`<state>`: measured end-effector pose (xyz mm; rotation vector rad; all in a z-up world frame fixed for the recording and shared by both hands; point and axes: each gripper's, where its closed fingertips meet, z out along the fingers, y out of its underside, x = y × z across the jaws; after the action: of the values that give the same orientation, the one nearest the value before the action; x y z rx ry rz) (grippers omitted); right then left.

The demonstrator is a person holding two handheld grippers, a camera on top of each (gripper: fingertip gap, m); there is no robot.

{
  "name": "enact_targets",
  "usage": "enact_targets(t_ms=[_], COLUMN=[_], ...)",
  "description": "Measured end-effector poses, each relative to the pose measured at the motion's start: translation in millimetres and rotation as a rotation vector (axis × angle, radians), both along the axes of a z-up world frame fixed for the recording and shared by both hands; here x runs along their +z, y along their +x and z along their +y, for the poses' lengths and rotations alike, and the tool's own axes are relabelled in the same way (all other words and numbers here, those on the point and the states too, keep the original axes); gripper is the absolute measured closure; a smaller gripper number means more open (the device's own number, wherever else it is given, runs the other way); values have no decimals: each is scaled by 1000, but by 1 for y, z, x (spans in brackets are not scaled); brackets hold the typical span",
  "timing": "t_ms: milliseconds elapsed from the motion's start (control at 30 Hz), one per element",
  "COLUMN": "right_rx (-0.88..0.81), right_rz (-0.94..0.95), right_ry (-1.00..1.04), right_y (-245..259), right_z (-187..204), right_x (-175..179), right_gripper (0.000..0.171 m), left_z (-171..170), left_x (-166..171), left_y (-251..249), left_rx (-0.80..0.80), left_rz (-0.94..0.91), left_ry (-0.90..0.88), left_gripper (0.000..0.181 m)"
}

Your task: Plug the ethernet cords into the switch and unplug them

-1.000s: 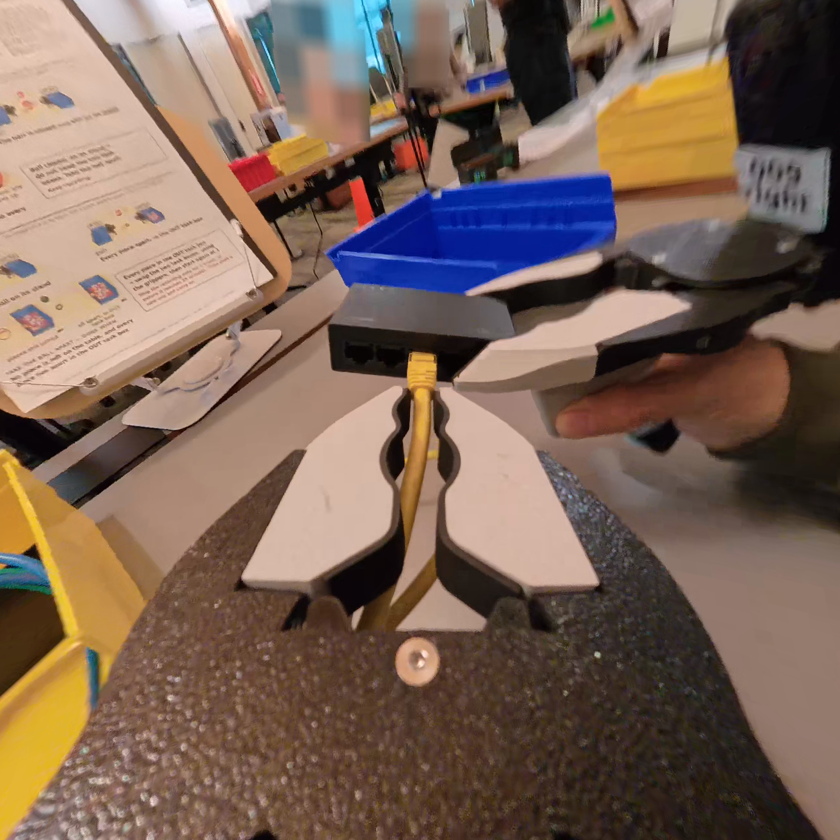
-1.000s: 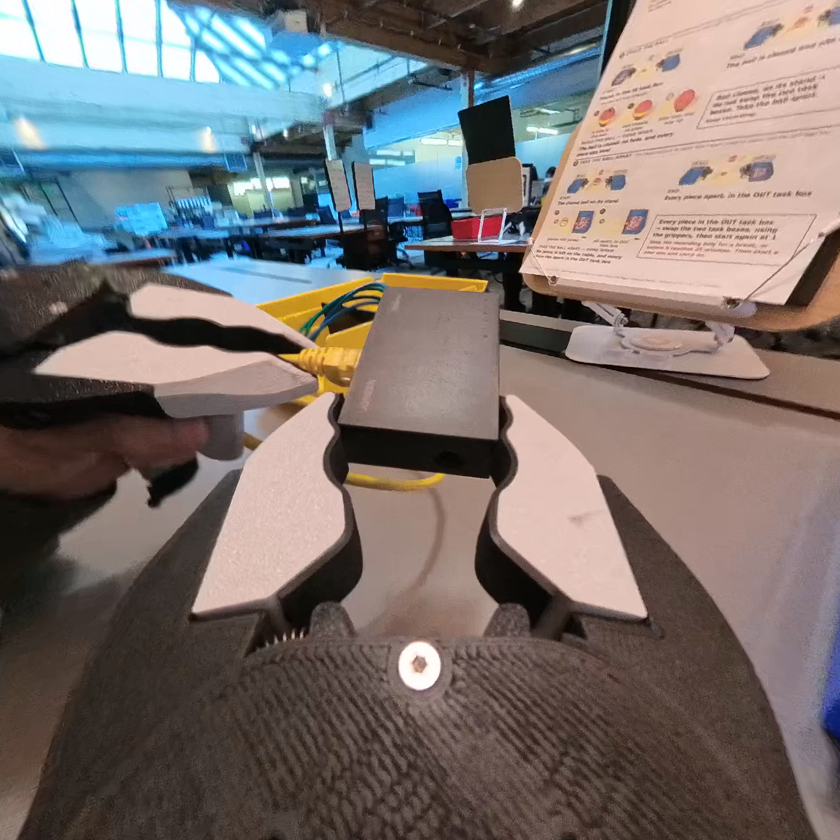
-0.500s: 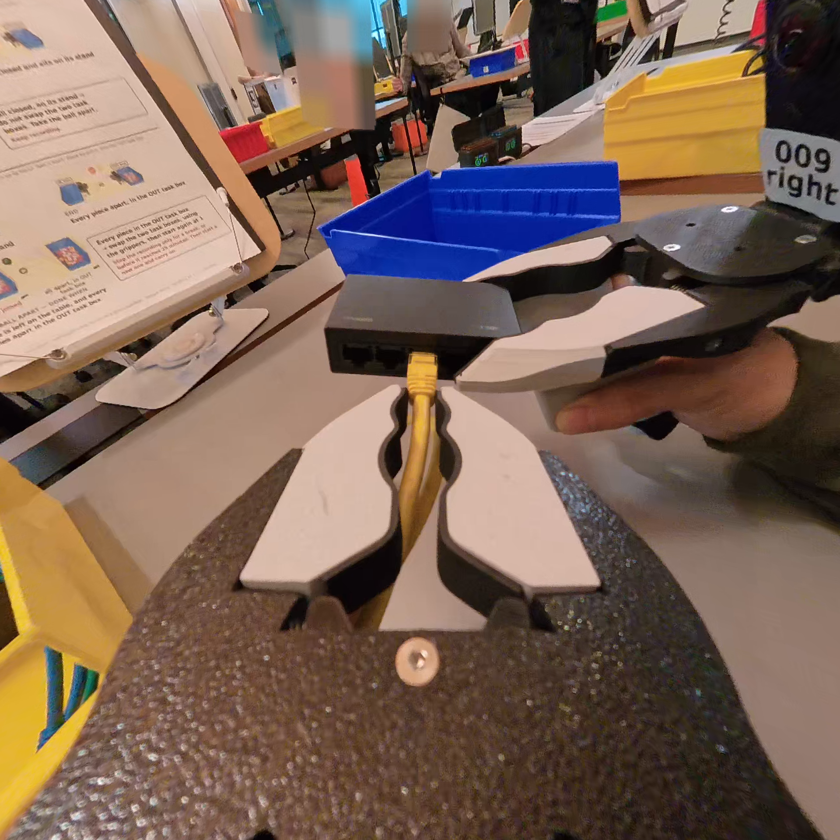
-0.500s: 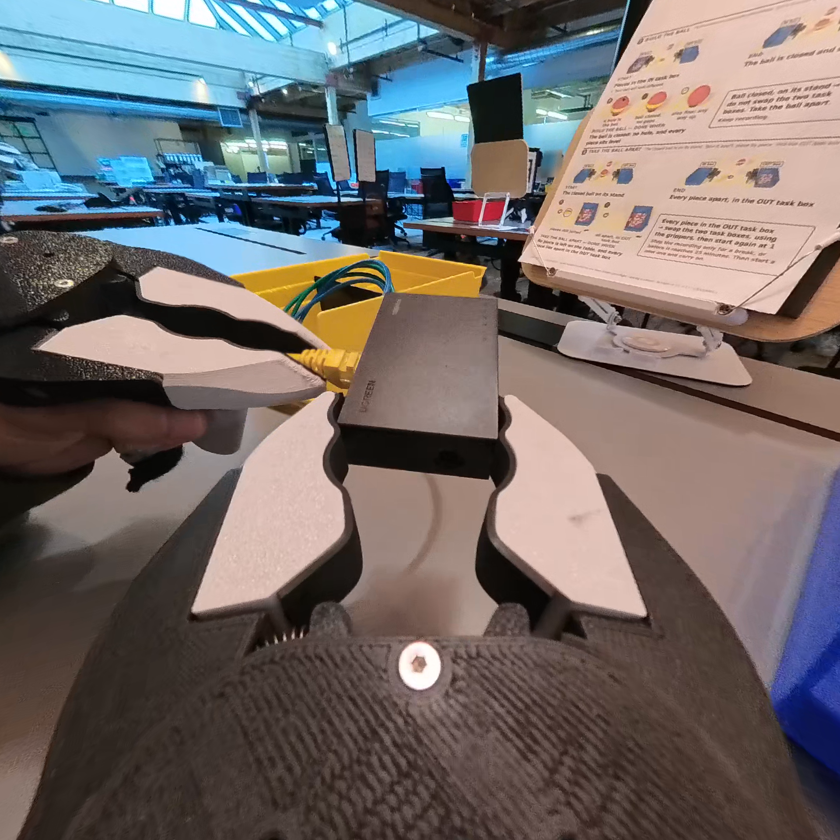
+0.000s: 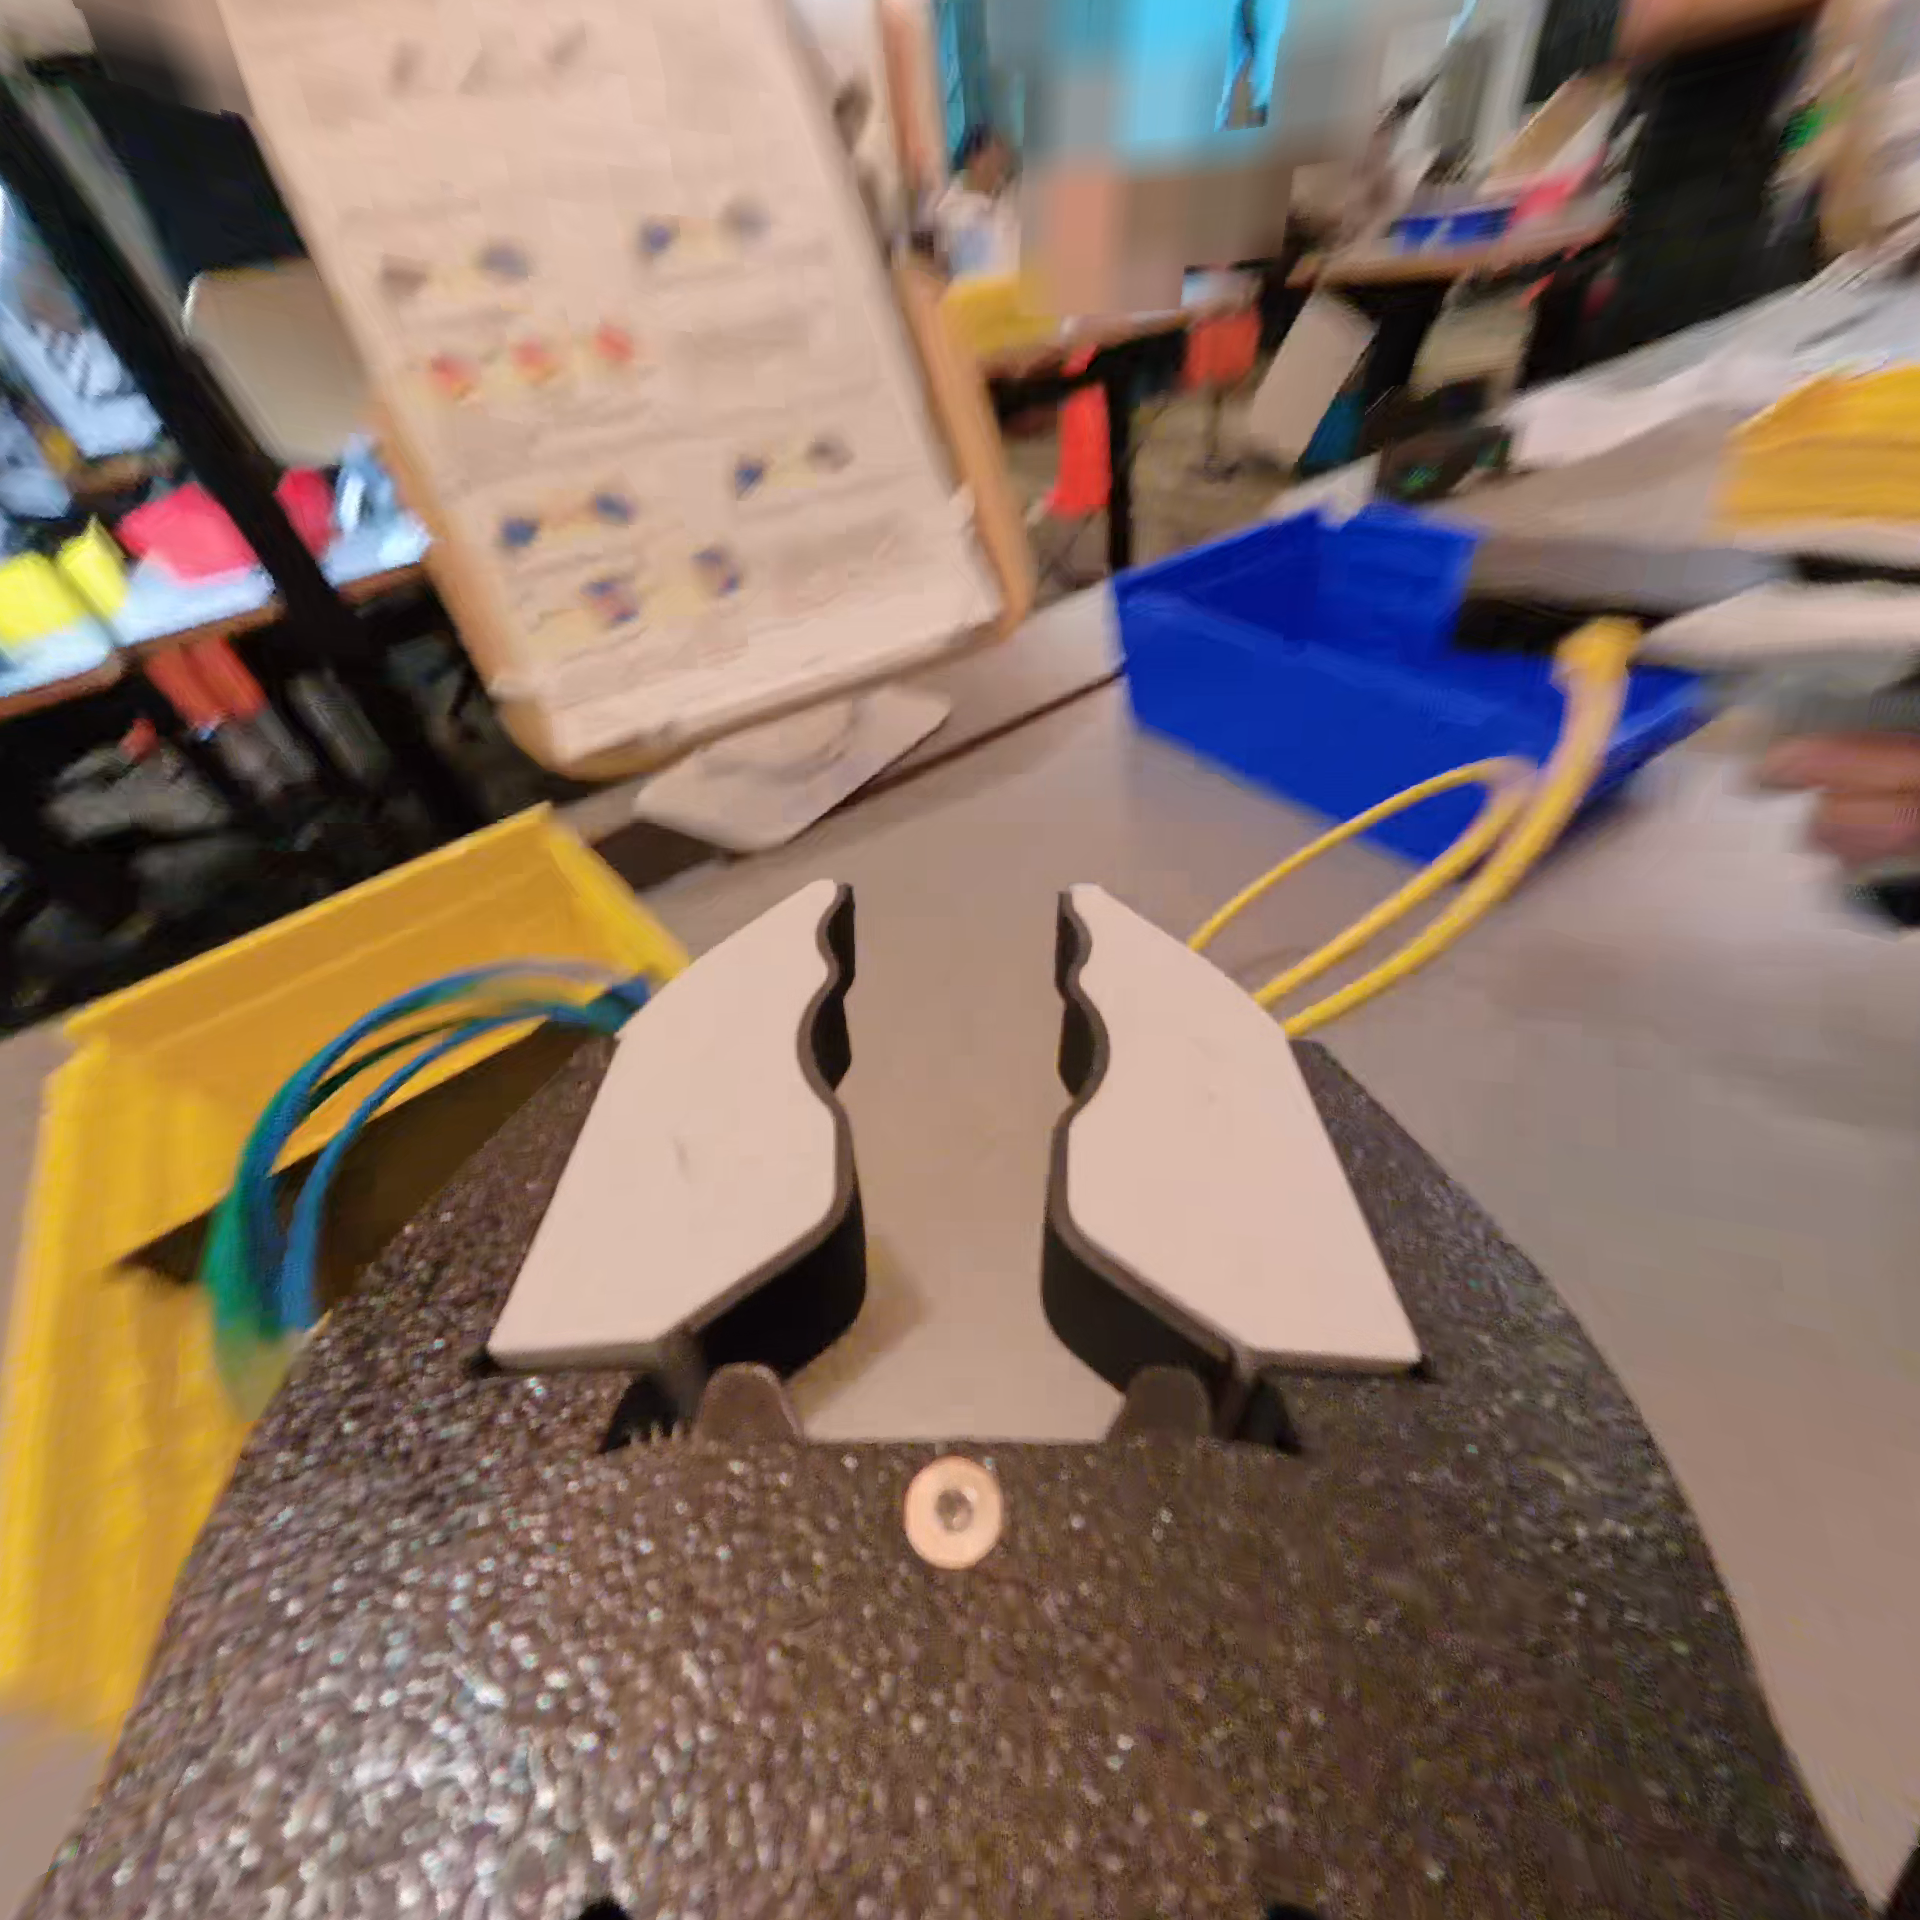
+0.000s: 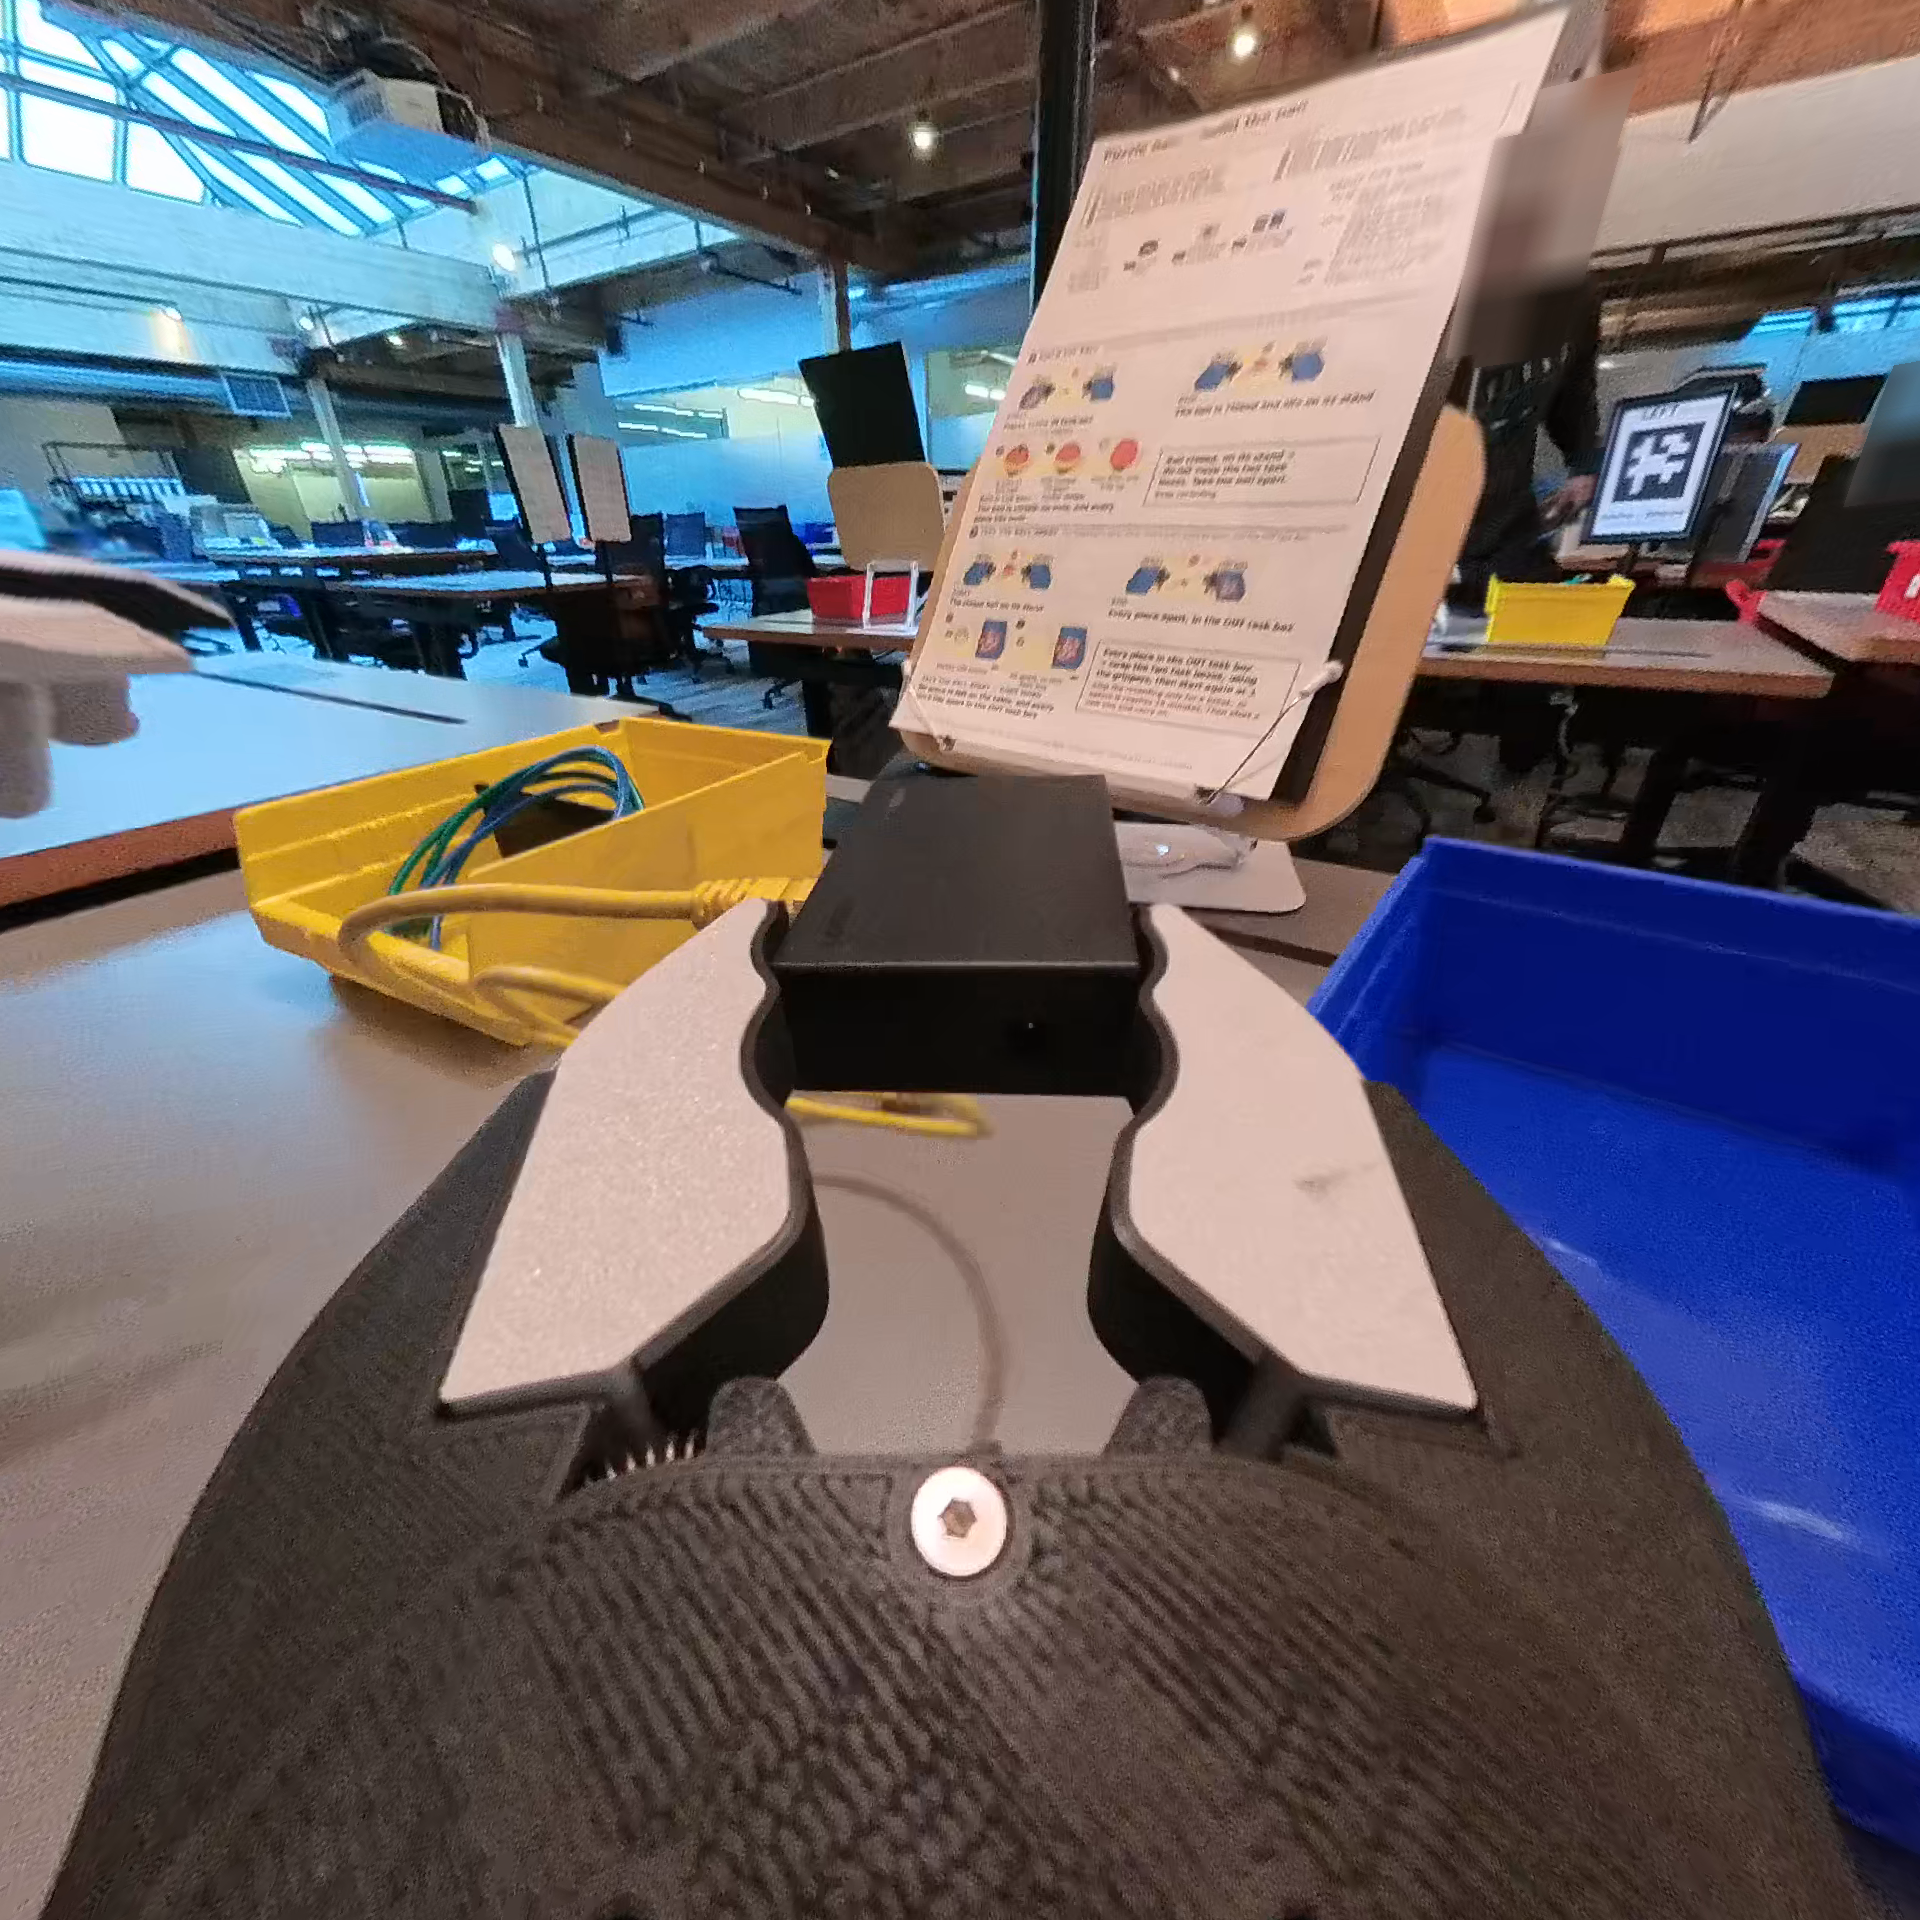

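Printed instruction sheet (image 6: 1195, 468) on stand; black-and-white marker sign (image 6: 1659, 462)

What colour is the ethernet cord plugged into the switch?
Yellow ethernet cord in the black box-shaped switch; right wrist view.

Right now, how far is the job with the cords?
Done: the yellow cord sits plugged into the black switch. In hand: the right claw grips the switch; the left claw is open, empty. Left: blue and green cords wait in the yellow bin; all unplugging.

Left gripper (image 5: 954, 914): fingers parted, nothing between them. Right gripper (image 6: 956, 935): fingers clamped on a black box, held level.
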<state>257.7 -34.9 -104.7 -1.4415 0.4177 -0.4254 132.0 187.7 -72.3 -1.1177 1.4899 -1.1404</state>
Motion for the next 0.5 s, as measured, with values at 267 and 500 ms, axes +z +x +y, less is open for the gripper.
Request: enact_targets(t_ms=[267, 500], right_rx=[-25, -3], right_rz=[-19, -2], right_ry=[39, 49], right_y=[10, 11], right_z=[-22, -24], right_x=[17, 17], right_gripper=[109, 109], left_z=[115, 118], left_x=[-77, -125], left_y=[21, 77], left_rx=[166, 78], left_rz=[494, 643], left_ry=[-2, -97], left_gripper=[131, 142])
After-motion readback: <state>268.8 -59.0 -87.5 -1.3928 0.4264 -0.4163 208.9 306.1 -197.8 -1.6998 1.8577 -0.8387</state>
